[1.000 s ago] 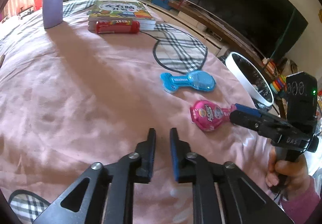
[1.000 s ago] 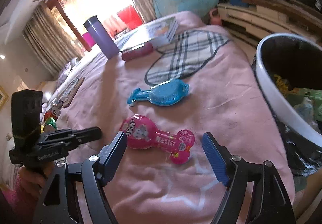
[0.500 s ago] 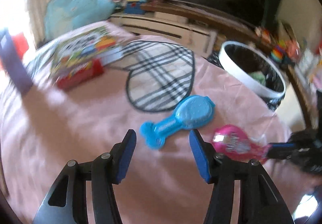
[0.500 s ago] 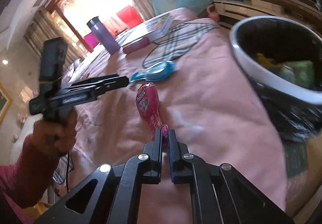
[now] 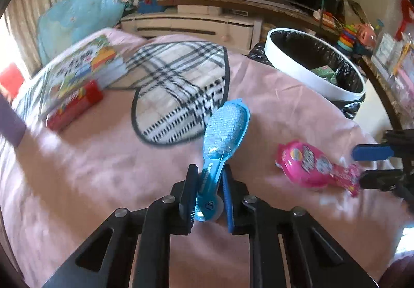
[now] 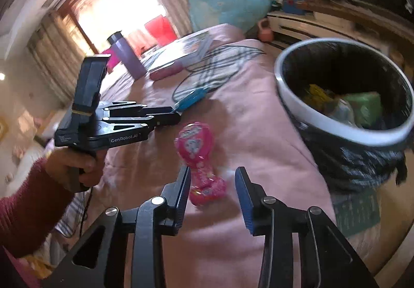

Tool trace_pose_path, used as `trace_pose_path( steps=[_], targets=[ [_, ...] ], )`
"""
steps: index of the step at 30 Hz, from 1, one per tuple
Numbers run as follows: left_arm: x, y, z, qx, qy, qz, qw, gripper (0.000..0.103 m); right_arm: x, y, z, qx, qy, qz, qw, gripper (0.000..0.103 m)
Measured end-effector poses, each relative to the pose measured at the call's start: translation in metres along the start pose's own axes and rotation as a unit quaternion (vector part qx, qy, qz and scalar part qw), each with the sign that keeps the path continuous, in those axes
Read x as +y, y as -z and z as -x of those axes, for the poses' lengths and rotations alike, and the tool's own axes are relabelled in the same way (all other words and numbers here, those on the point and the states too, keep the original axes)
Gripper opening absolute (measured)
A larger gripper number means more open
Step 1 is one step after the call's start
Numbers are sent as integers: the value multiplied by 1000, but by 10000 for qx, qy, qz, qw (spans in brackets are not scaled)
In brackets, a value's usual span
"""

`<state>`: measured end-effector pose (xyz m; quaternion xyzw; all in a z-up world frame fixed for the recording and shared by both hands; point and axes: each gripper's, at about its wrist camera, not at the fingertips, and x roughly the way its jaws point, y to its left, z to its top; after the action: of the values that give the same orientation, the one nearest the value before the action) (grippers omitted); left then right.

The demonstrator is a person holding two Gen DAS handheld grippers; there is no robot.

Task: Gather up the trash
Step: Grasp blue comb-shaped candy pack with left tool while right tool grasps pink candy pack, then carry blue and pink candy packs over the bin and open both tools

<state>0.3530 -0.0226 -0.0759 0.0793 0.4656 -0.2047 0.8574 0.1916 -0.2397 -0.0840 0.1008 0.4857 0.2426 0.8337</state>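
Note:
My left gripper (image 5: 208,174) is shut on the handle end of a blue paddle-shaped candy wrapper (image 5: 224,130) lying on the pink blanket (image 5: 103,171). The wrapper also shows in the right wrist view (image 6: 190,99). My right gripper (image 6: 212,179) is open, its fingers astride the narrow end of a pink candy wrapper (image 6: 195,145) on the blanket; that wrapper also shows in the left wrist view (image 5: 308,163). A white-rimmed trash bin (image 6: 310,114) with a black liner stands at the bed's right edge and holds some trash.
A plaid heart-shaped mat (image 5: 178,91), a book (image 5: 77,73) and a red box (image 5: 75,106) lie further back. A purple bottle (image 6: 126,57) stands behind. The bin also shows in the left wrist view (image 5: 305,73). A TV stand (image 5: 196,24) is beyond the bed.
My left gripper moved forward and closed on the blue wrapper's handle. My right gripper went from shut to open around the pink wrapper's narrow end.

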Motion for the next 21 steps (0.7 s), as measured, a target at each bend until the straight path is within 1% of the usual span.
trace_pose_path(
  steps=[2,4,6,8,9,10,11,12,15,17,21],
  targets=[
    [2,9,12,20,102,221,9997,16,11,-4,-8,73,30,312,9995,38],
    [5,21,26,15,316,518,9982,16,18,-6,-17,180,129,588,9980,38],
    [10,32,35,-2,549,852,9948,15,24,-8,-27,269,197,777,9964,38],
    [18,42,43,-2,691,1148,9910,15,26,-9,-37,354,226,864,9954,38],
    [21,46,44,-13,727,1300,9888,15,27,-9,-43,417,296,896,9947,36],
    [24,49,46,-45,728,1387,9876,15,27,-8,-43,395,361,898,9945,29],
    [25,51,48,-81,710,1452,9868,15,27,-10,-44,372,416,878,9946,23],
    [24,53,50,-124,710,1529,9856,15,26,-10,-43,358,429,822,9950,21],
    [16,54,55,-241,813,1690,9820,14,14,-10,-32,164,236,385,9988,21],
    [8,55,57,-313,872,1721,9807,14,10,-8,-23,37,193,197,9996,20],
    [-12,50,58,-417,953,1670,9805,14,2,-6,-2,-248,133,-116,9995,20]
  ],
)
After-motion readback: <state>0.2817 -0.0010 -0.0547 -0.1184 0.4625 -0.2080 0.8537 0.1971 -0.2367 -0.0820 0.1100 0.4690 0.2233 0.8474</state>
